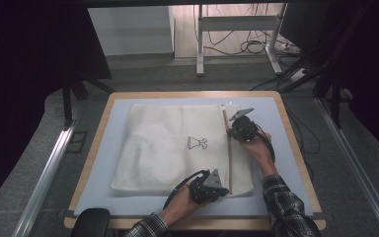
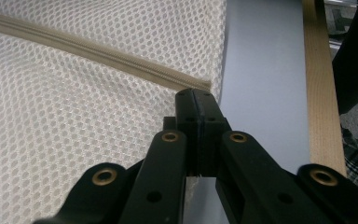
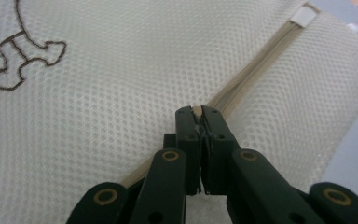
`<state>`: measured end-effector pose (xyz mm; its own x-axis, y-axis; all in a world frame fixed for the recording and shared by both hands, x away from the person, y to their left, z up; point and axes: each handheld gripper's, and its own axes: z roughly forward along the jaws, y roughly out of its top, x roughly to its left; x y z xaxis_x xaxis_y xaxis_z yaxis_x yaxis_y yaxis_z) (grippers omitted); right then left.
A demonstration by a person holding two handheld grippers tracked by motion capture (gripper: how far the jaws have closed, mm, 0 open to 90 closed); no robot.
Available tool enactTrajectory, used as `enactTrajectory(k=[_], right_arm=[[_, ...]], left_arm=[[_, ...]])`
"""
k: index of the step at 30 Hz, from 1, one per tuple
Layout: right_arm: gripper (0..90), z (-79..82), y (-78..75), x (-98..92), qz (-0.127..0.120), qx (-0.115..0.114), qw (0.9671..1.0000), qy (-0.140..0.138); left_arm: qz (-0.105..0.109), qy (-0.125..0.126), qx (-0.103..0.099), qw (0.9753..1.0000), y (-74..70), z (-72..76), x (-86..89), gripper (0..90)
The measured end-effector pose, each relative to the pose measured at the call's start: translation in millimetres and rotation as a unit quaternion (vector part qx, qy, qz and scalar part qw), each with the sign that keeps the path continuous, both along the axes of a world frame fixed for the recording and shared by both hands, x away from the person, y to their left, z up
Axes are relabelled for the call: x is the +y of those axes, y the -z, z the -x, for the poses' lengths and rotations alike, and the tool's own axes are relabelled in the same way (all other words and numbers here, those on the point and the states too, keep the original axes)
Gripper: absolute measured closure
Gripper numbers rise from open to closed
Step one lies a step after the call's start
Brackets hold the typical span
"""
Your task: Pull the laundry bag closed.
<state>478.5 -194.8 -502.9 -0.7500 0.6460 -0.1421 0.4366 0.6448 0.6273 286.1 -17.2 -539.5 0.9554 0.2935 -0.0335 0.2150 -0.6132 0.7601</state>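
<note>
A white mesh bag lies flat on the pale blue mat. A beige zipper runs along its right side. My left gripper sits at the bag's near right corner; in the left gripper view the left gripper is shut just below the zipper's end, with a bit of mesh caught between the jaws. My right gripper is farther up the zipper. In the right gripper view the right gripper is shut on the small beige zipper pull, on the zipper.
A brown embroidered emblem marks the bag's middle. A white tab closes the zipper's far end. The mat lies on a wooden table. Beyond the table stand desk legs and floor cables.
</note>
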Motion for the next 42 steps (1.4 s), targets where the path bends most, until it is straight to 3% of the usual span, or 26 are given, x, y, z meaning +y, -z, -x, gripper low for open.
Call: enactTrajectory(k=[42], right_arm=[[86.8, -47.1, 0.7, 9.4, 0.005, -0.011, 0.9995, 0.030]], left_arm=[[-0.002, 0.000, -0.007, 1.0000, -0.1, 1.7, -0.3, 90.0]])
